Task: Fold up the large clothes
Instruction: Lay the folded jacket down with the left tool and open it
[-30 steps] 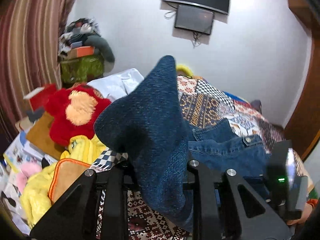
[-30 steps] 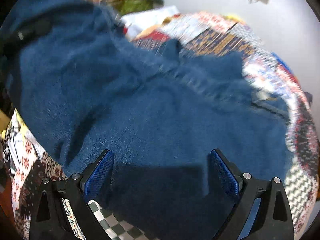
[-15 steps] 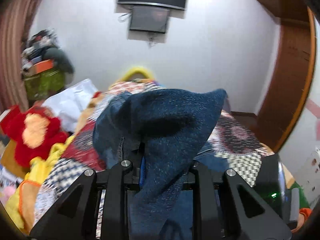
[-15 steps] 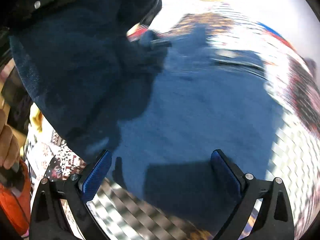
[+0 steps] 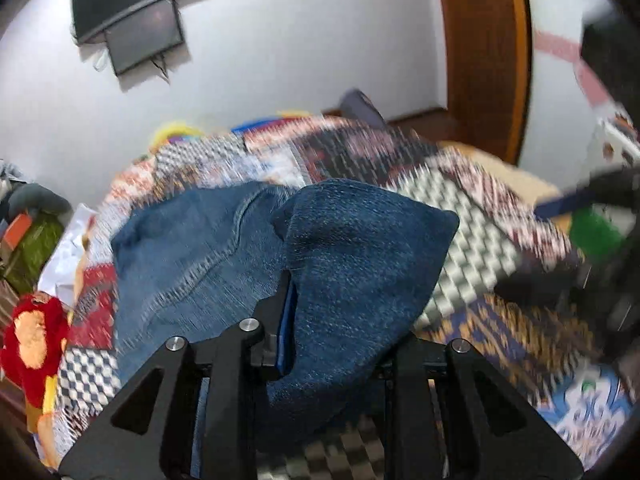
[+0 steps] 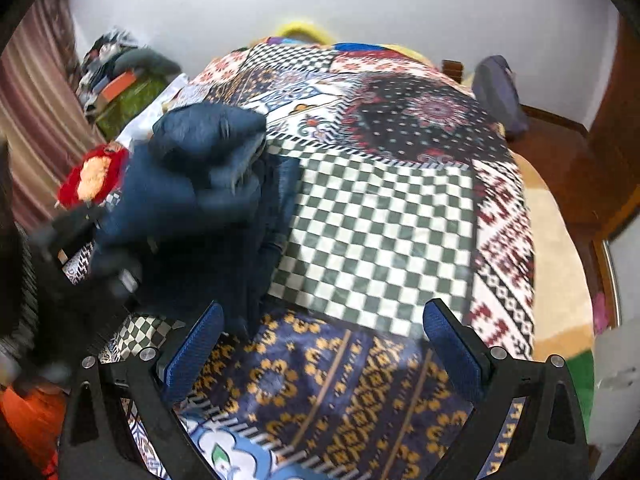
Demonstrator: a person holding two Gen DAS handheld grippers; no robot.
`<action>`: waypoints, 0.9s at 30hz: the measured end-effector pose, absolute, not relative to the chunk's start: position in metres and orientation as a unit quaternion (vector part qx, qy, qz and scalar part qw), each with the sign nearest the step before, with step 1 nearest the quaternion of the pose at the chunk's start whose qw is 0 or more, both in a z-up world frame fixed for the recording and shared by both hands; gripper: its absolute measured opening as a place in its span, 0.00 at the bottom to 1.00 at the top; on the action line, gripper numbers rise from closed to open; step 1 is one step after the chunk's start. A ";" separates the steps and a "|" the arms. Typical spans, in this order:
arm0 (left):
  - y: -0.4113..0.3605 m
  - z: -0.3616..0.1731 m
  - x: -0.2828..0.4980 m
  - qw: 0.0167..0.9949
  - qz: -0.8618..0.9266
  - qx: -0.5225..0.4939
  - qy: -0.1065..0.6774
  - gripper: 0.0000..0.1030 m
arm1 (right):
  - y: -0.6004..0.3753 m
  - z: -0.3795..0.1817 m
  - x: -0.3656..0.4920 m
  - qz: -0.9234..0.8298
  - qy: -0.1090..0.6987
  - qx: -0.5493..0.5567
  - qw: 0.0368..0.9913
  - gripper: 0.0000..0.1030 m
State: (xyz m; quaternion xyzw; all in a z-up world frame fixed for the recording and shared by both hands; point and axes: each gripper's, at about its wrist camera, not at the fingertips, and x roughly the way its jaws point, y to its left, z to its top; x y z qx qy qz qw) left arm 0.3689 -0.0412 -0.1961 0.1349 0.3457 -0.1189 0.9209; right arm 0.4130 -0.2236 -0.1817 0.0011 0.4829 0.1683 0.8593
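The left hand-held gripper point(image 5: 320, 296) is clamped on a fold of the blue denim garment point(image 5: 352, 264); one blue pad shows beside the cloth, the other is buried under it. The rest of the garment trails over the left side of the bed point(image 6: 380, 216), lying bunched on the patchwork bedspread point(image 6: 420, 128), near its left edge. In the right wrist view the same garment point(image 6: 200, 184) hangs as a dark heap over the blurred left gripper.

The right hand-held gripper point(image 6: 320, 344) stands wide open with nothing between its blue pads point(image 6: 192, 352); below it lies bare bedspread, the green-and-white checked patch and the blue-and-gold patch at the near edge.

No open container shows its contents clearly. Beyond the bed's left edge a red and orange plush toy point(image 5: 32, 340) lies, with a green box point(image 6: 124, 100) topped by piled clutter in the far left corner by a striped curtain point(image 6: 36, 120). Two dark screens point(image 5: 136, 20) hang on the white wall point(image 6: 400, 12); a wooden door point(image 5: 484, 48) stands past the bed's far right corner.
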 end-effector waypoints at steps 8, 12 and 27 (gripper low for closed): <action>-0.026 -0.225 0.349 0.897 -0.130 0.112 0.408 0.28 | -0.236 -0.174 0.393 0.164 0.476 0.022 0.864 0.97; -0.027 -0.220 0.346 0.888 -0.139 0.095 0.428 0.50 | -0.235 -0.168 0.386 0.168 0.474 0.021 0.864 0.97; 0.067 -0.140 0.306 0.937 -0.049 0.041 0.343 0.99 | -0.186 -0.137 0.380 0.216 0.444 0.001 0.870 0.97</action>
